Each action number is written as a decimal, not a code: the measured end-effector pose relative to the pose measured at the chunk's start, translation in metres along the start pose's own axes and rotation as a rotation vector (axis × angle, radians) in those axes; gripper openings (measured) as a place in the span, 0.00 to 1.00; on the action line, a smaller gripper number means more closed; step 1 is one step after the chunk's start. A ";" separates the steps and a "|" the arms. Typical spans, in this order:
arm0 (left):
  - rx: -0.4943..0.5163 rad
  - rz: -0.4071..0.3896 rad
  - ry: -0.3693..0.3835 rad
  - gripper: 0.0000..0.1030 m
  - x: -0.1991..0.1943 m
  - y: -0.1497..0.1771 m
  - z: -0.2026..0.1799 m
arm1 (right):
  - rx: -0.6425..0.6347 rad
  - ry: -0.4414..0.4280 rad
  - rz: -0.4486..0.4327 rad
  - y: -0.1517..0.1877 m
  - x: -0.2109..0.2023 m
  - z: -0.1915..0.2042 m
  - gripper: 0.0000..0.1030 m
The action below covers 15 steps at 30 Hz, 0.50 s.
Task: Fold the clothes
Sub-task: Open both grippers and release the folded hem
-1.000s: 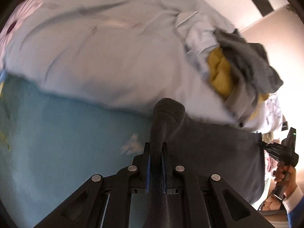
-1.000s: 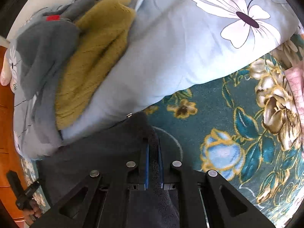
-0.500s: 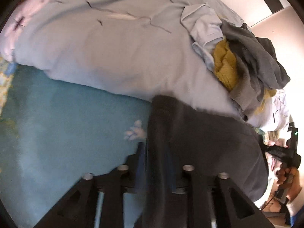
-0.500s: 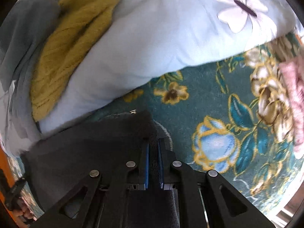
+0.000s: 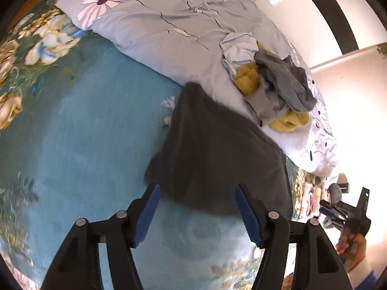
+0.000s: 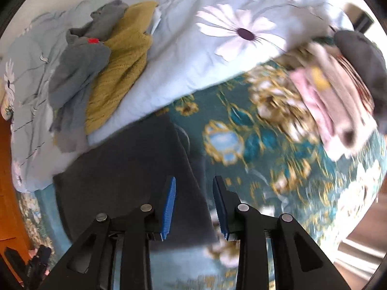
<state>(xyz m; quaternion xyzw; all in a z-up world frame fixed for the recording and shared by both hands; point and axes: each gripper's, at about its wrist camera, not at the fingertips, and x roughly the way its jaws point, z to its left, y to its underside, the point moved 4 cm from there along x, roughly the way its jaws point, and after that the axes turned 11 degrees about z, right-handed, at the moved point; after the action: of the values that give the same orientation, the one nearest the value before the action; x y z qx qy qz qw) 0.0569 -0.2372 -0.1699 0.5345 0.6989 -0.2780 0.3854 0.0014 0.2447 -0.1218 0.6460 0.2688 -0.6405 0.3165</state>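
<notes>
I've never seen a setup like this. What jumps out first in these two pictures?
A dark grey garment lies spread flat on the teal floral bedsheet, just ahead of both grippers. The left gripper and the right gripper stand open over its near edge, their jaws having just opened to let it go. Behind it, on the pale blue daisy-print duvet, sits a heap of unfolded clothes topped by a mustard knit sweater.

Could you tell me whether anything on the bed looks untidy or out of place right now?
Yes: a crumpled heap of grey clothes and a yellow knit lies unfolded on the duvet. The dark garment lies flat on the bedsheet.
</notes>
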 end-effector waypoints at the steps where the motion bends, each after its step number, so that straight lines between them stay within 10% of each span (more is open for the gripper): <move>1: 0.004 -0.003 -0.005 0.71 -0.003 0.006 -0.003 | 0.006 -0.014 0.003 0.014 -0.003 -0.002 0.32; 10: -0.013 -0.097 0.014 1.00 -0.029 0.044 -0.035 | -0.077 -0.125 0.068 0.101 -0.009 0.019 0.34; 15: -0.142 -0.218 0.050 1.00 -0.043 0.067 -0.039 | -0.234 -0.183 0.035 0.119 -0.027 0.038 0.47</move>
<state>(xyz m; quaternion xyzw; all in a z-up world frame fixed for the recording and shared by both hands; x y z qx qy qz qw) 0.1178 -0.2104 -0.1111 0.4336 0.7800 -0.2546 0.3724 0.0650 0.1391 -0.0868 0.5484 0.3002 -0.6554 0.4238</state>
